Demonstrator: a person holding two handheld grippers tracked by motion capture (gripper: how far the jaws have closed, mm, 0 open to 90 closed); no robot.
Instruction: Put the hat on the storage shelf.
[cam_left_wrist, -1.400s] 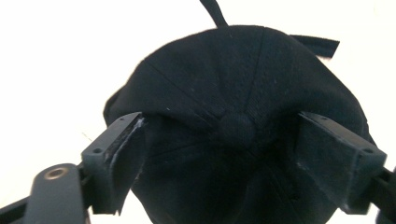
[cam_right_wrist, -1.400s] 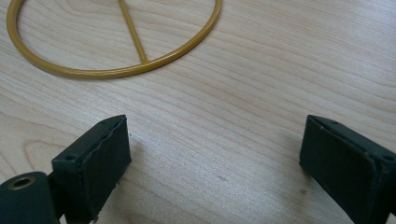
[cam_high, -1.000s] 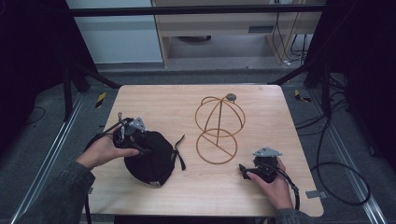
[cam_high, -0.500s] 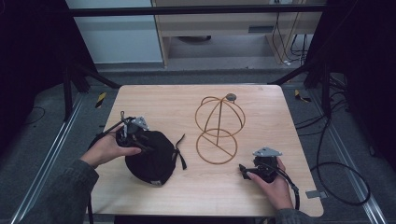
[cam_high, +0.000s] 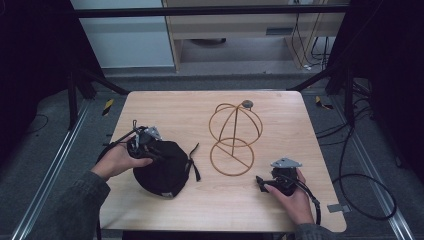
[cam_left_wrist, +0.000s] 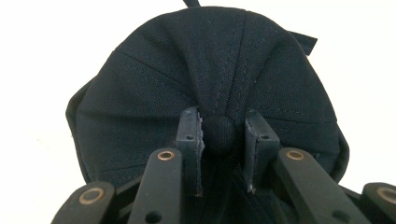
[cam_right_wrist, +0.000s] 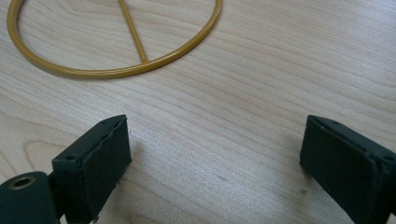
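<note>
A black cap (cam_high: 162, 170) lies crown up on the left part of the wooden table (cam_high: 165, 107). My left gripper (cam_high: 158, 153) rests on its top. In the left gripper view its jaws (cam_left_wrist: 223, 126) sit close on either side of the cap's top button (cam_left_wrist: 219, 135), pinching the cap (cam_left_wrist: 210, 70) there. A golden wire hat stand (cam_high: 235, 132) stands at the table's middle, with a round base ring (cam_right_wrist: 116, 71). My right gripper (cam_high: 260, 181) lies on the table near the front right, just right of that ring. It (cam_right_wrist: 215, 140) is open wide over bare wood.
The cap's strap (cam_high: 194, 165) trails toward the stand's base. Black cables (cam_high: 350, 180) run over the floor on the right. Dark frame rails border the table, and a cabinet (cam_high: 235, 30) stands behind it.
The left hand has edged slightly to the right on the cap. The right gripper and the stand have not moved.
</note>
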